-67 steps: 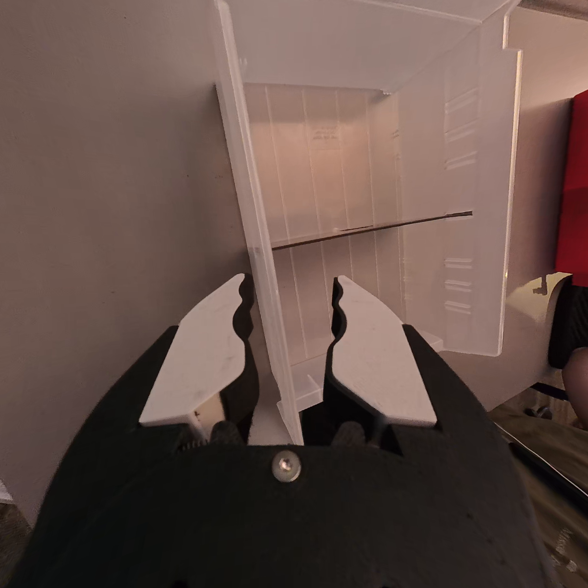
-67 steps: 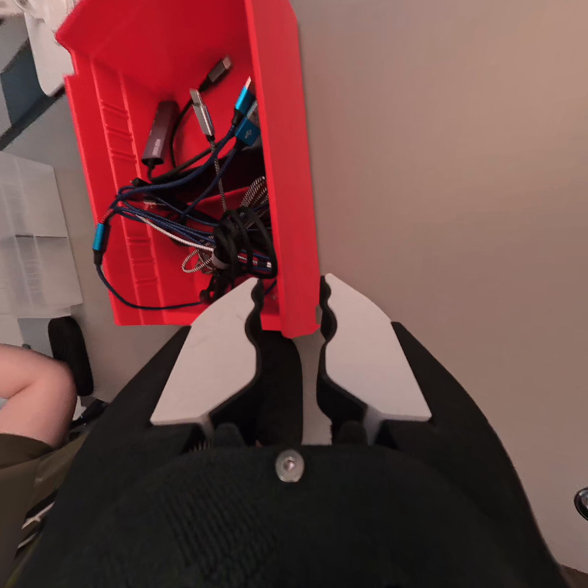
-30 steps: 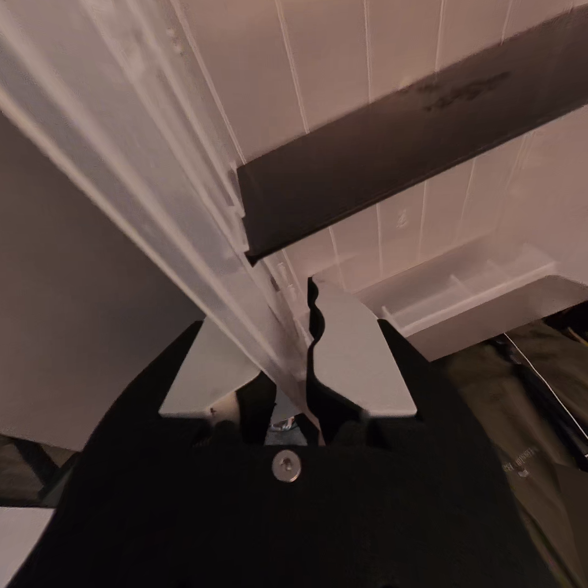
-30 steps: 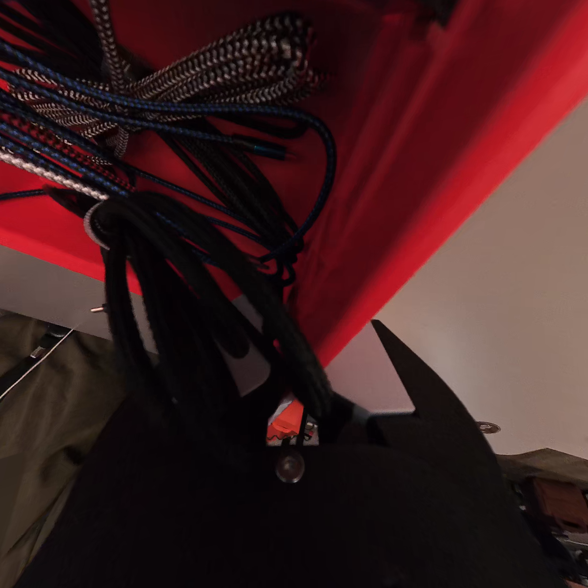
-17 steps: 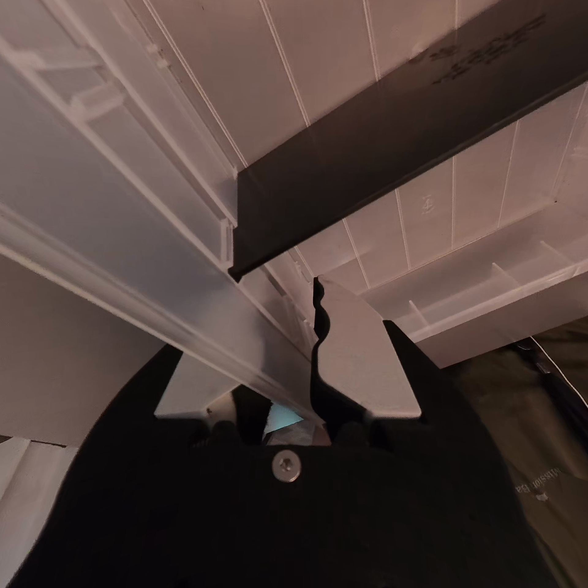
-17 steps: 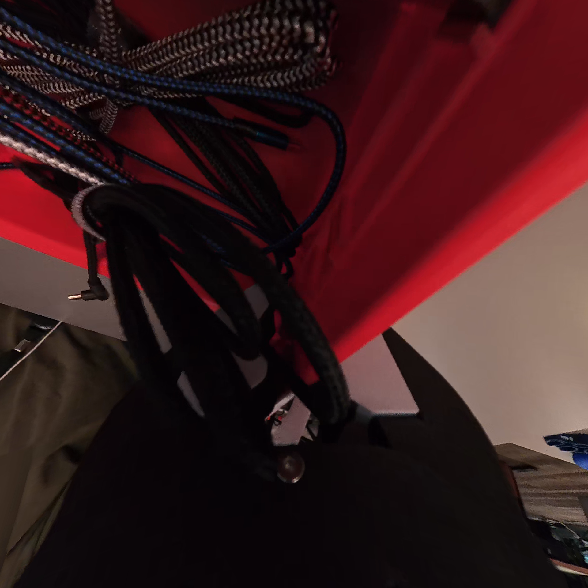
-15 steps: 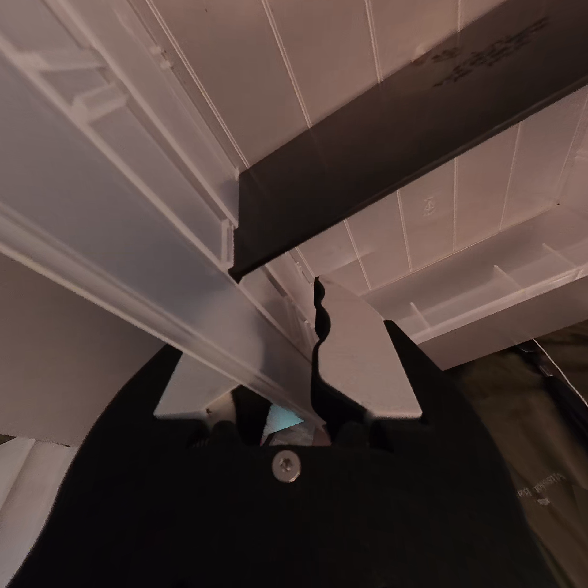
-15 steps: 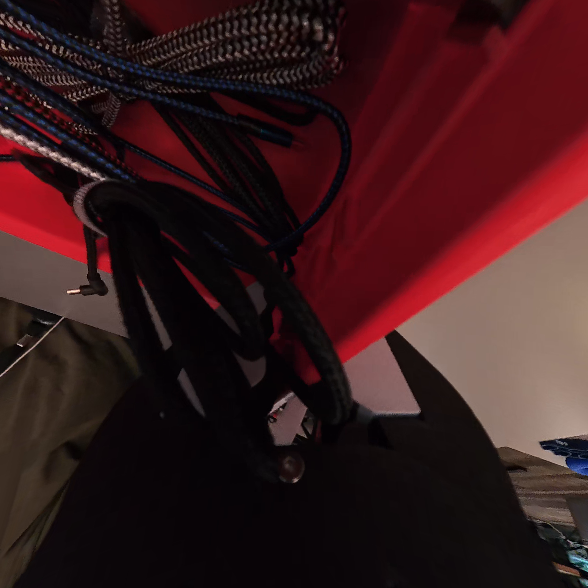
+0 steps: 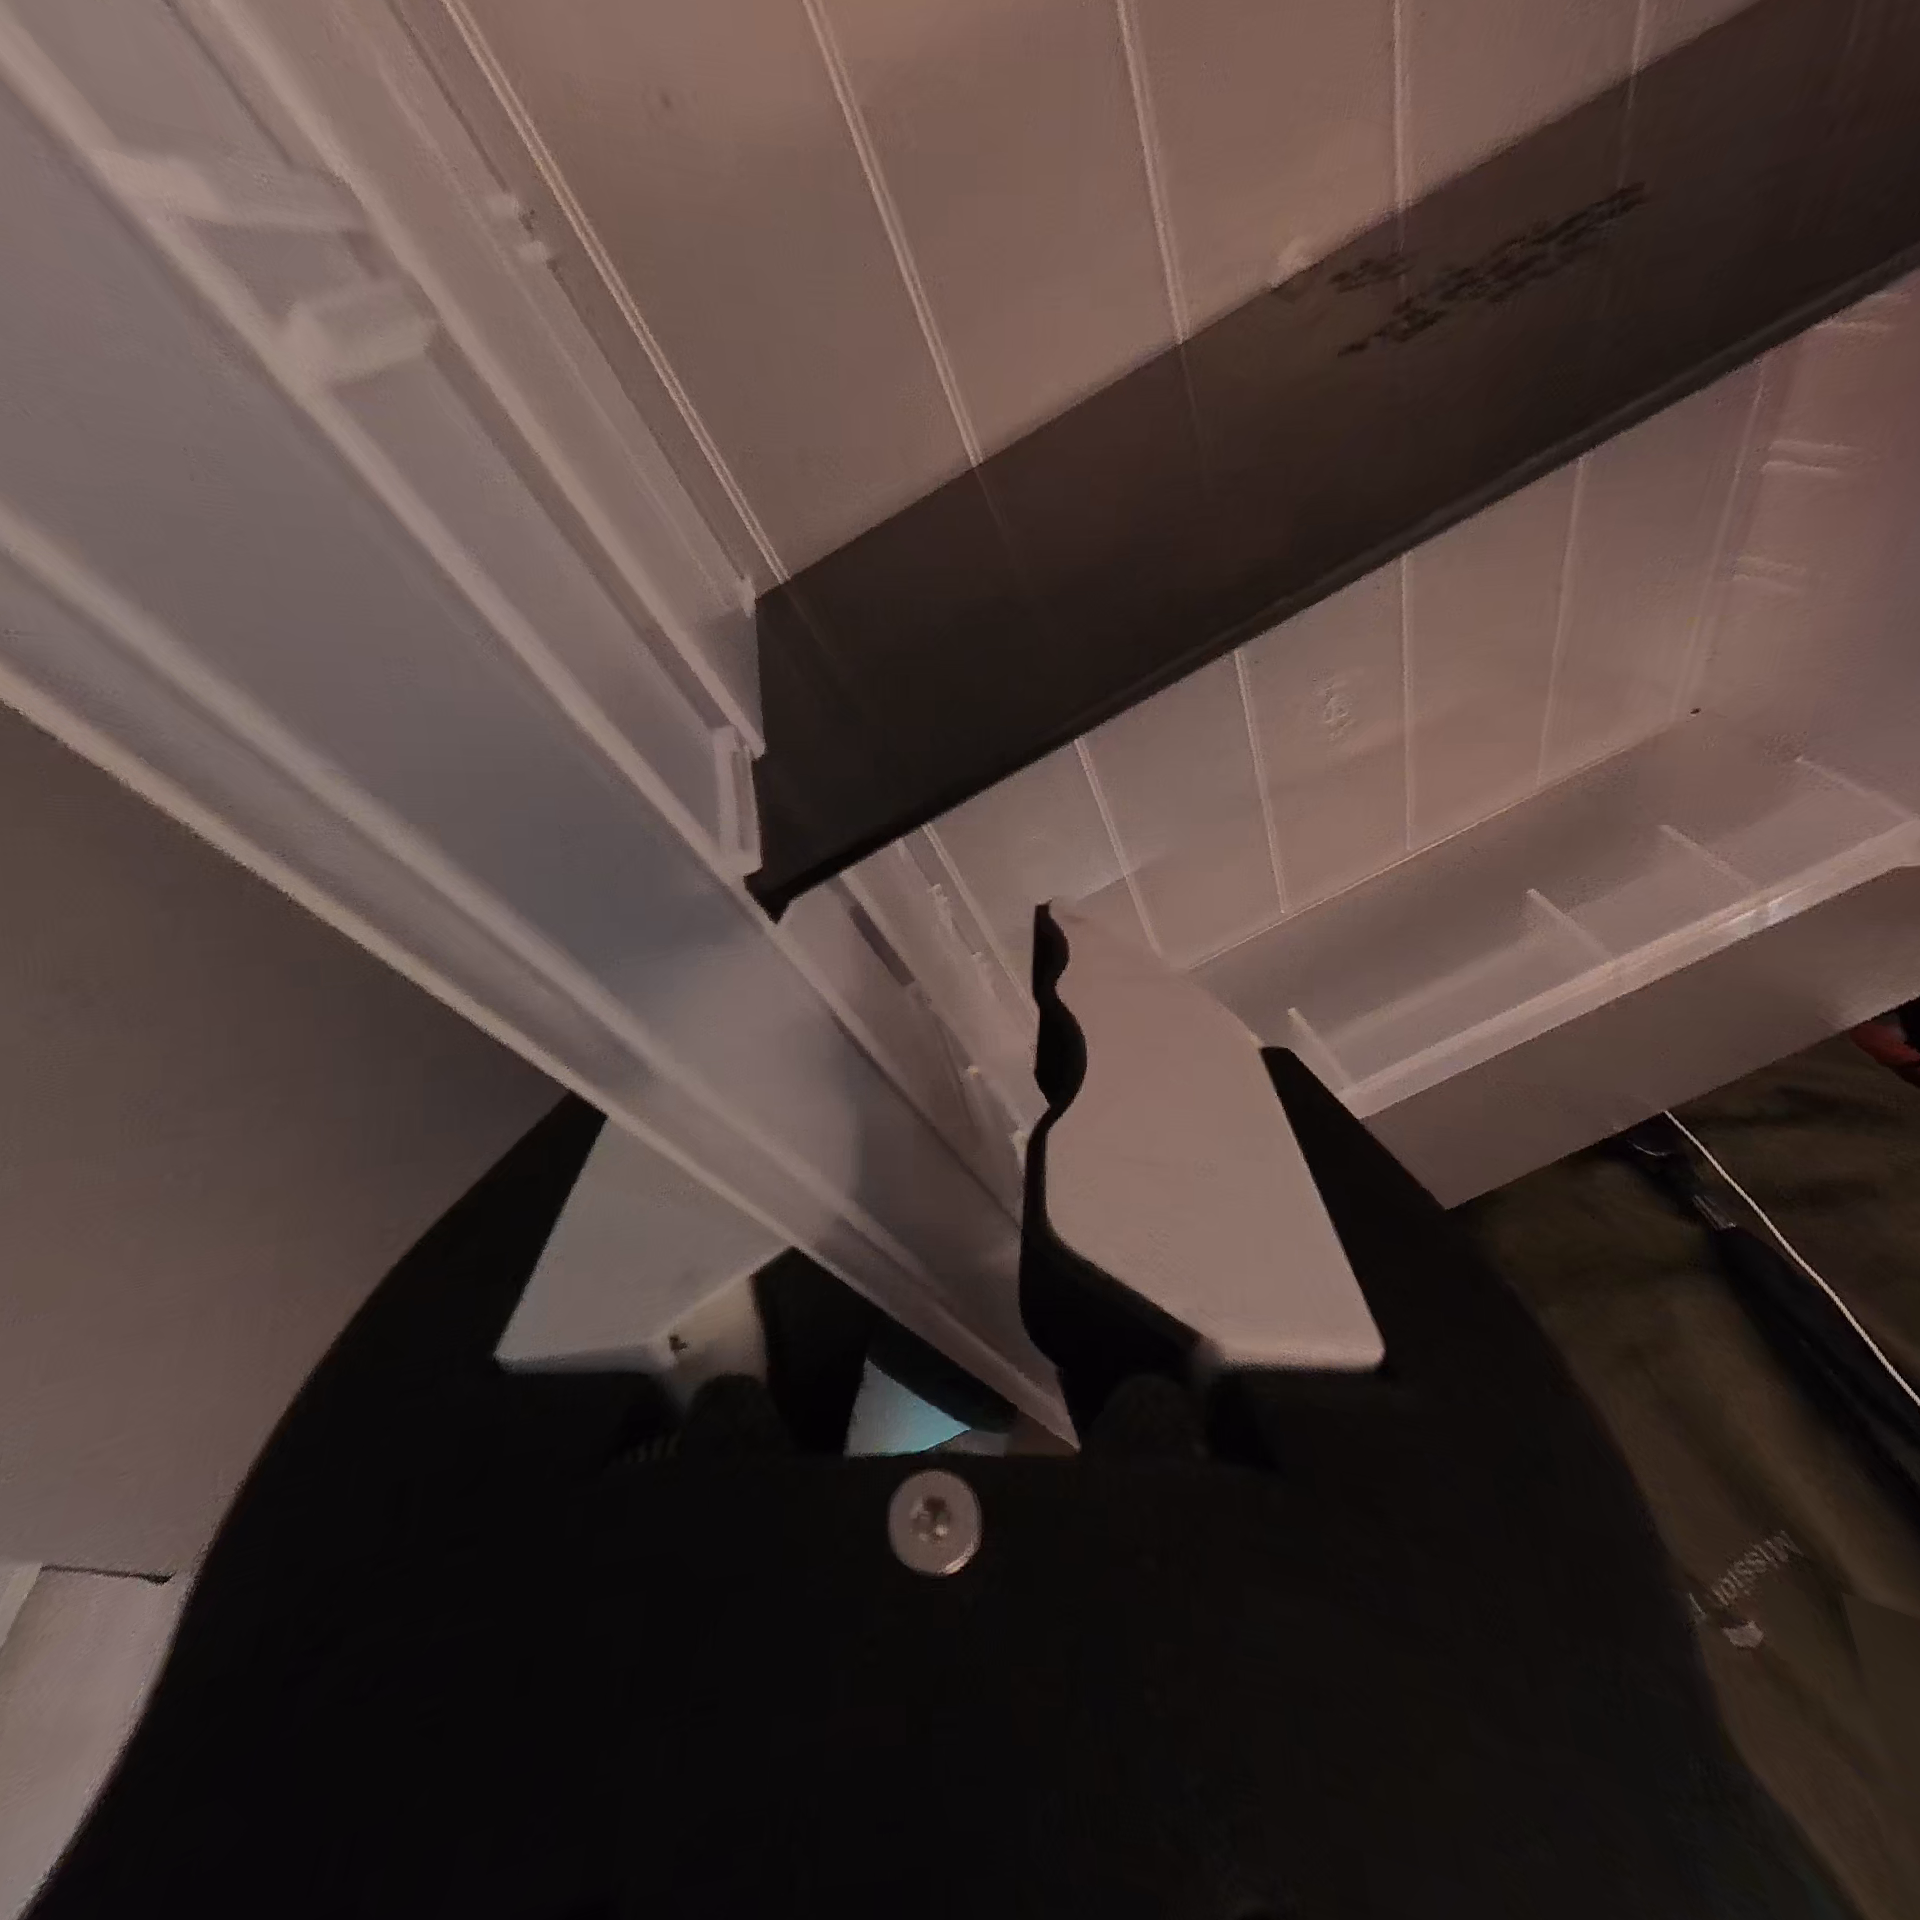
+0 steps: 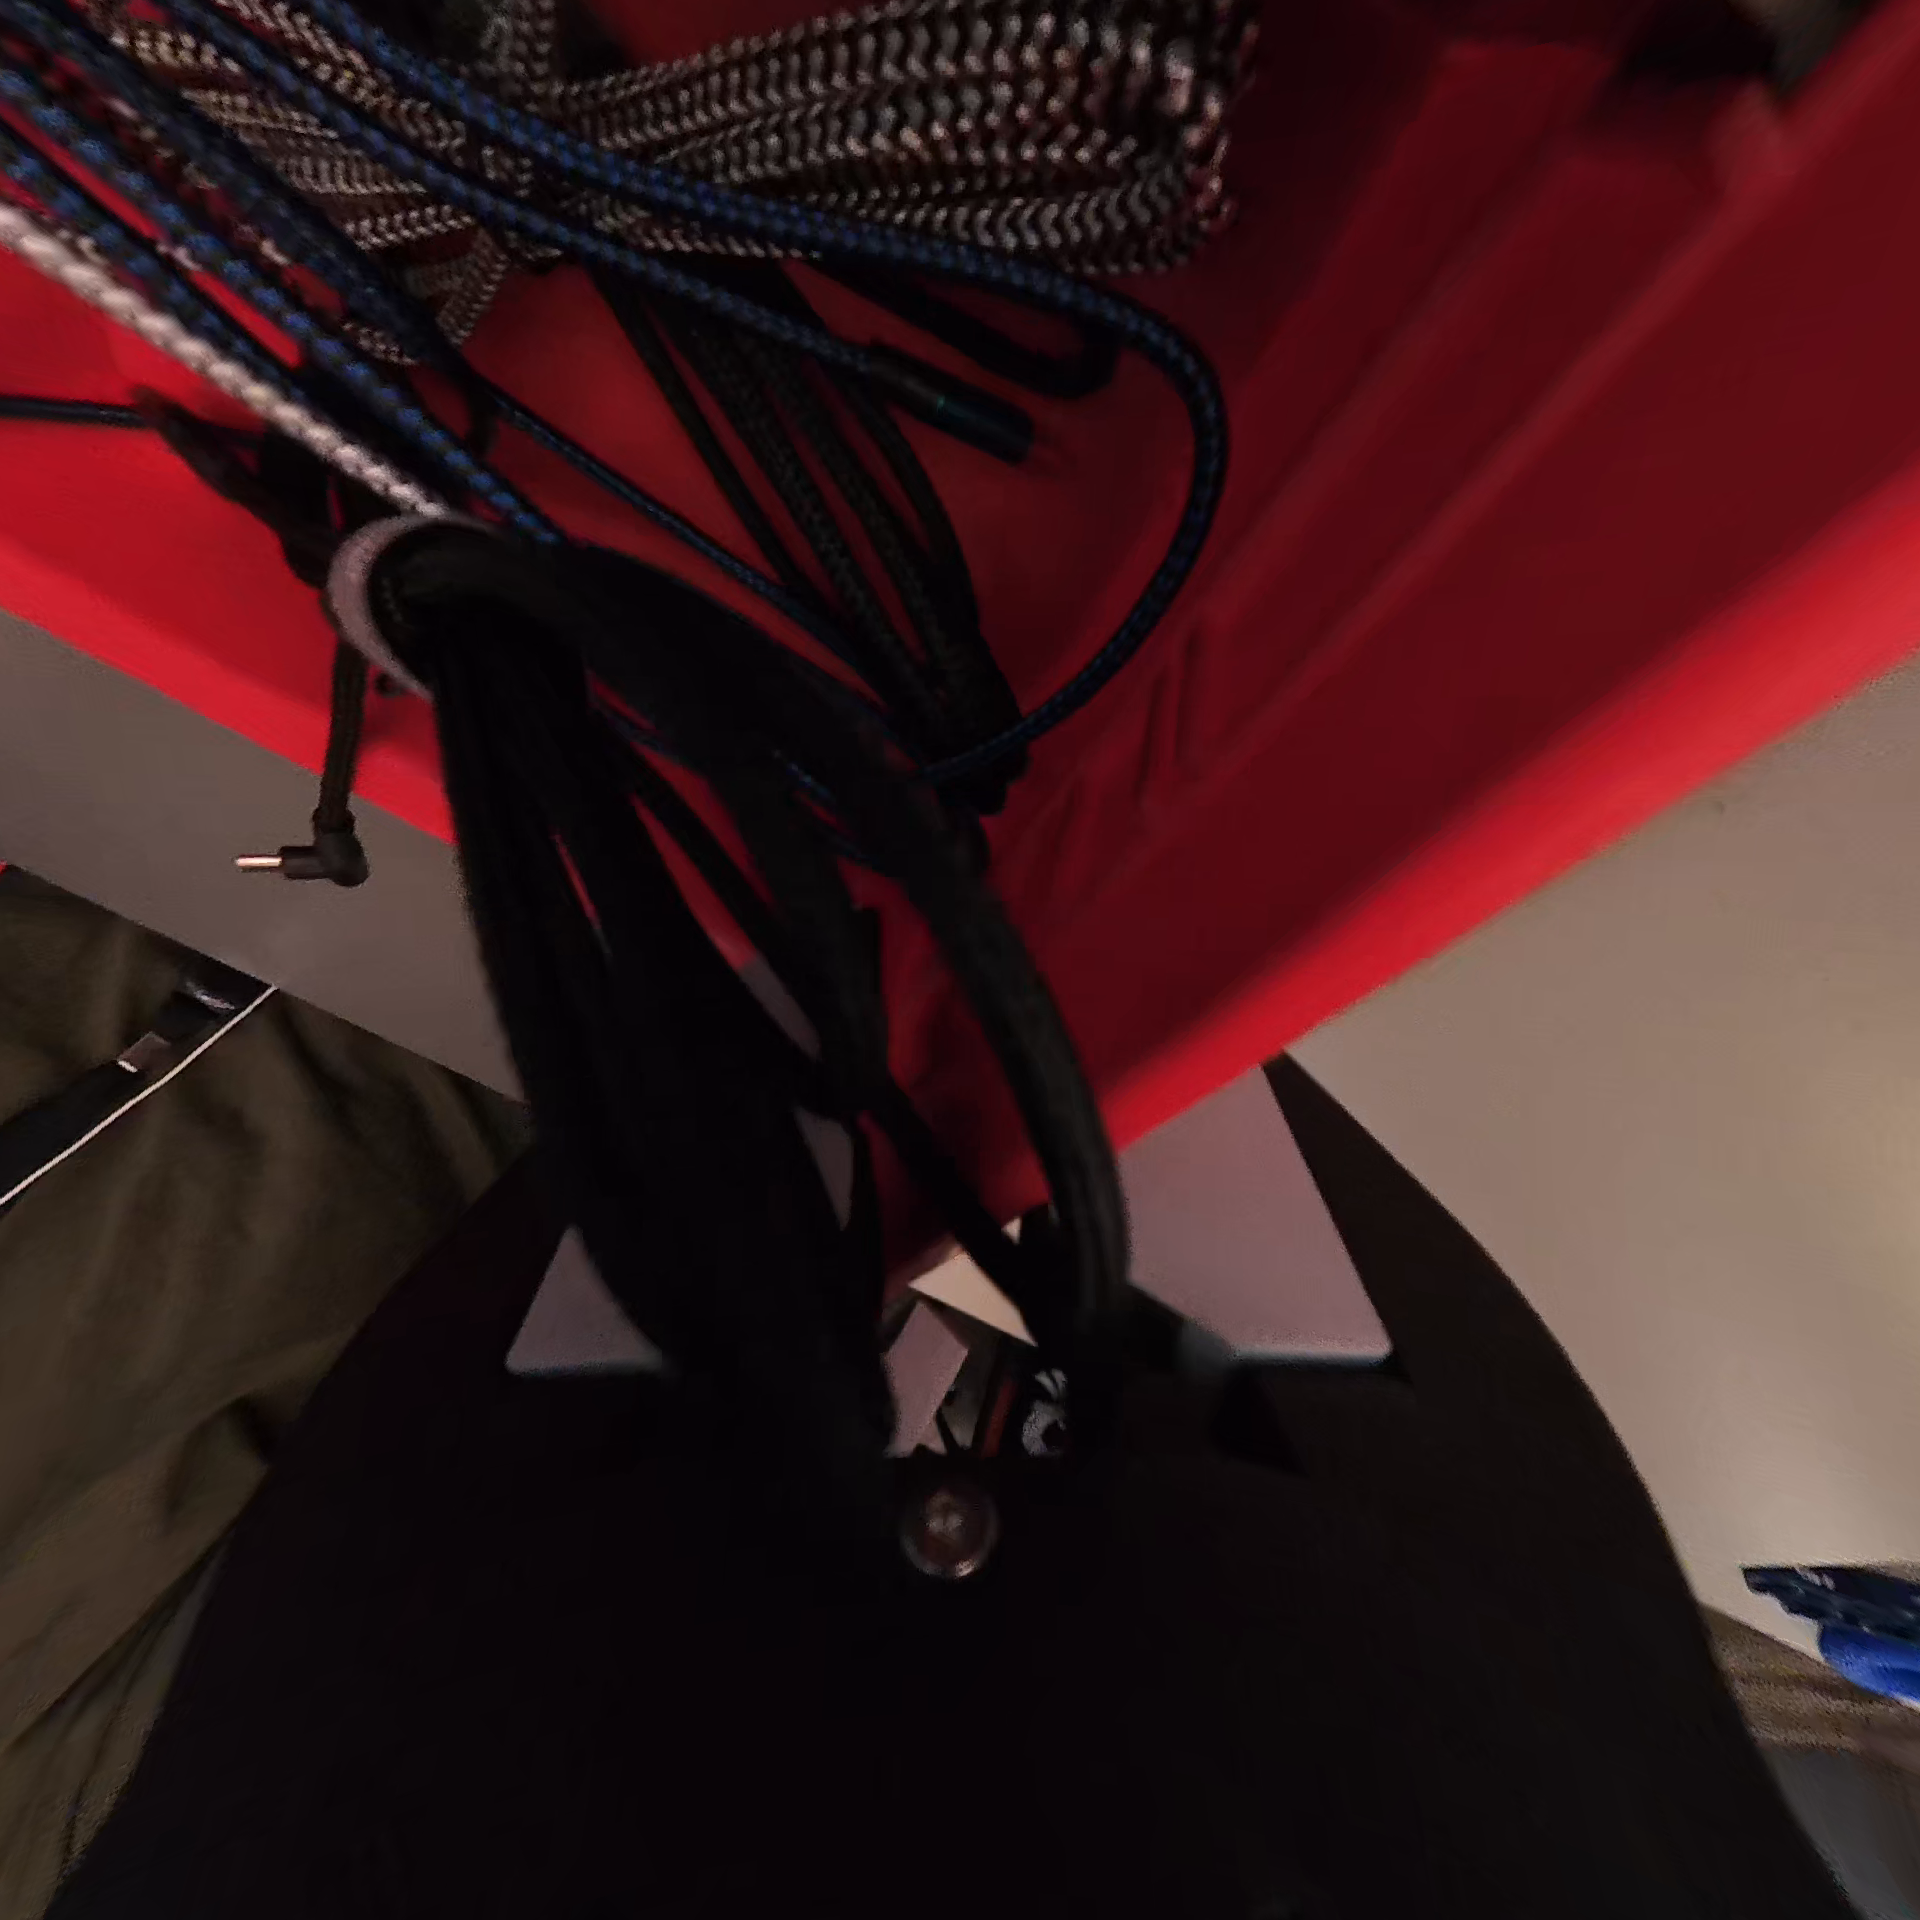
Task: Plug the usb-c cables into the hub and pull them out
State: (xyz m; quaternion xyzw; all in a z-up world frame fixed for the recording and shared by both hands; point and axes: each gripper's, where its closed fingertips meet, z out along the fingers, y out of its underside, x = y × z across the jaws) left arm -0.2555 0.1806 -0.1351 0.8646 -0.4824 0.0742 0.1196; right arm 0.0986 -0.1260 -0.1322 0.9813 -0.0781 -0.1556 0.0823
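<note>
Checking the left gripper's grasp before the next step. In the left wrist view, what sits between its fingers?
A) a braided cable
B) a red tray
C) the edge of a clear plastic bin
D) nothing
C: the left gripper is shut on the clear plastic bin's rim, which runs between its fingers.

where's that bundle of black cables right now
In the right wrist view, the bundle of black cables hangs at centre-left from the right gripper, over the near edge of the red bin.

A translucent, smooth plastic bin (image 9: 436,790) is seen, with a matt black bar (image 9: 1195,623) inside. Braided, rough-woven cables (image 10: 852,135) are shown in a smooth red tray (image 10: 1455,520).
</note>
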